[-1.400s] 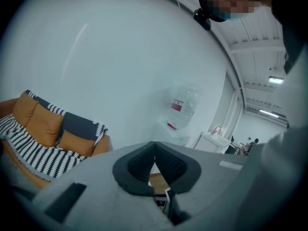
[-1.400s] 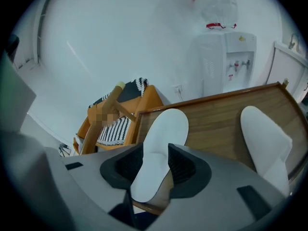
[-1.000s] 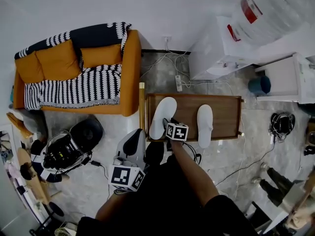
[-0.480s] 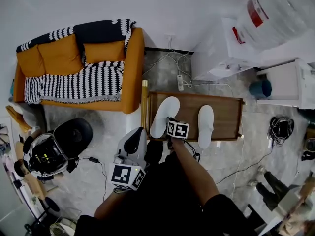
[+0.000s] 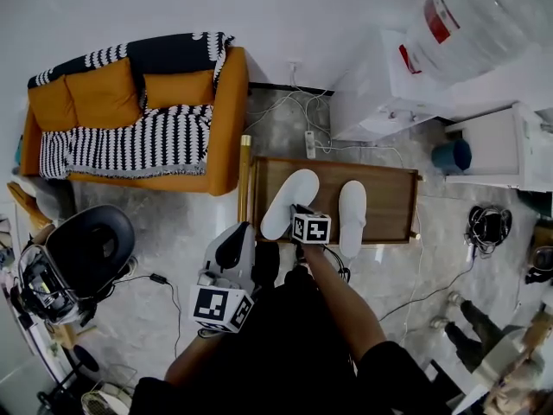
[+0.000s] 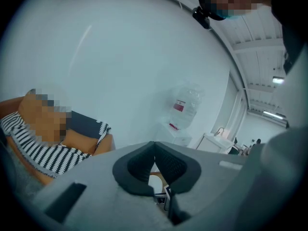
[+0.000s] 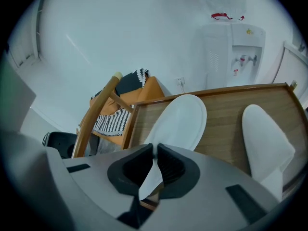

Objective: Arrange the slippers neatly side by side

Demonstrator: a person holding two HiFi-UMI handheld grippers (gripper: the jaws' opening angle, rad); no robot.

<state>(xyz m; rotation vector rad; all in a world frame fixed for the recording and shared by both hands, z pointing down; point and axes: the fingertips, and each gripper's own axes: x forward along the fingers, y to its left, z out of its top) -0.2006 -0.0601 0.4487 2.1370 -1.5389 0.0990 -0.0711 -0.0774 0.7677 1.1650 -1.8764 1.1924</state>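
Note:
Two white slippers lie on a low wooden table (image 5: 390,194). The left slipper (image 5: 289,199) (image 7: 182,118) is angled, its toe leaning right. The right slipper (image 5: 352,216) (image 7: 265,139) lies straight, a gap apart from it. My right gripper (image 5: 296,215) (image 7: 155,151) is at the left slipper's heel. Its jaws have just been closing and now pinch the thin heel edge between the pads. My left gripper (image 5: 238,233) (image 6: 154,147) hangs off the table's near left corner, pads touching, holding nothing.
An orange sofa (image 5: 130,119) with a striped throw stands at the left. A wooden chair rail (image 5: 245,180) runs along the table's left end. A water dispenser (image 5: 384,85) and floor cables (image 5: 315,141) lie behind it. A black wheeled seat (image 5: 82,249) stands at the far left.
The black wheeled seat on the floor has rolled further left. Both grippers stay almost where they were, the right one still at the left slipper's heel.

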